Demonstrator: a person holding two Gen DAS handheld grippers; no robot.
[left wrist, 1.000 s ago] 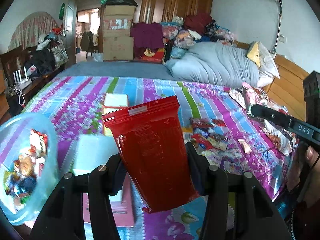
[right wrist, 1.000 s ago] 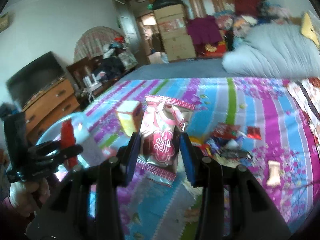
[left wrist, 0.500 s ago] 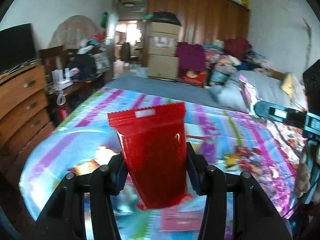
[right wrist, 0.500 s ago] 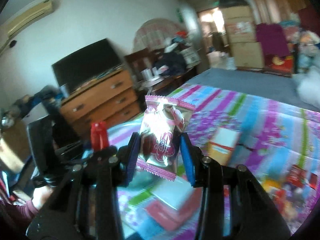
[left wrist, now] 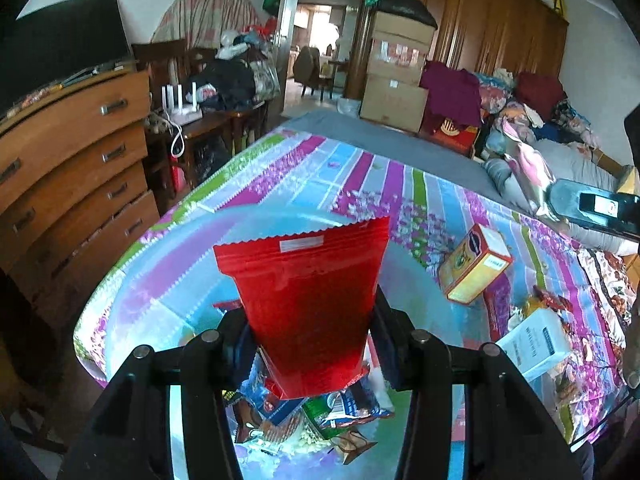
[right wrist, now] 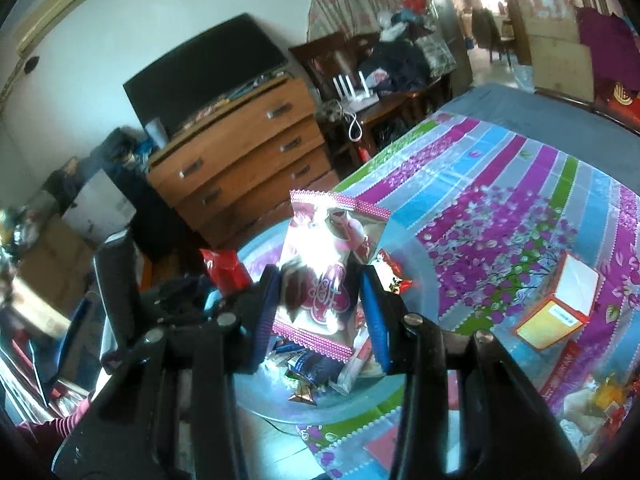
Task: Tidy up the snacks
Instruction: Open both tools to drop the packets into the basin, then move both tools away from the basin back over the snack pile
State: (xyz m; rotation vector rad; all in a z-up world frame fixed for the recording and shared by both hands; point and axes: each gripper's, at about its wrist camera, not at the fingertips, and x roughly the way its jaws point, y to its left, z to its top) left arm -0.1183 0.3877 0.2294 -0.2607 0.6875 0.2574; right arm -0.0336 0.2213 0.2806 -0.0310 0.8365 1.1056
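Bright daylight from the far doorway (left wrist: 320, 28); glare whitens the pink packet (right wrist: 328, 272); fisheye edges bend, right view softer.

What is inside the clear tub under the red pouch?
Clear tub holds mixed snack packets below the red pouch; the pouch and left gripper hide the rest.

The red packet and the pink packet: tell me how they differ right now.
The red packet is plain glossy red with a small white label near its top; the pink packet is shiny silver-pink with printed figures. The red packet sits in the left gripper, the pink packet in the right gripper. The red packet looks wider at its top than the pink packet. Both stand upright, clamped over the clear tub of snacks.
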